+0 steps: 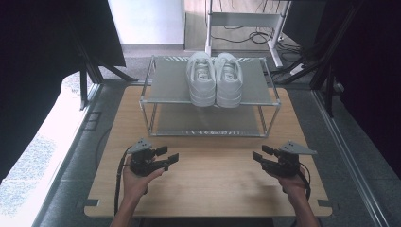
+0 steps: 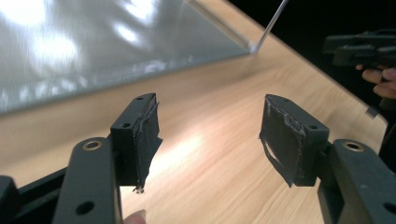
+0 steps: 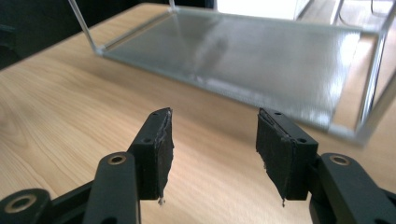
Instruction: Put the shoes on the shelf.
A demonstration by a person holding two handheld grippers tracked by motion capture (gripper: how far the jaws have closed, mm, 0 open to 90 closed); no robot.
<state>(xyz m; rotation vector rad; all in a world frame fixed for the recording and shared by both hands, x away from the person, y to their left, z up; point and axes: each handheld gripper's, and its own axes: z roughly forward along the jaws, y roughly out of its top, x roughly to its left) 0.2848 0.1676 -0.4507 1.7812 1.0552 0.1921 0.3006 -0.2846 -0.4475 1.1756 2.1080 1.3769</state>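
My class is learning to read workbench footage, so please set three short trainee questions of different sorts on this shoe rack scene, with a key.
1. True or false: the pair of white sneakers stands on the top shelf of the metal shoe rack.
2. Multiple choice: what is between the pads of the left claw? A) a sneaker B) nothing C) a cable
3. Fill in: both claws are over the wooden ______, in front of the rack.

Key
1. True; the sneakers sit side by side on the top shelf.
2. B; the left claw is open and empty, as is the right claw.
3. tabletop
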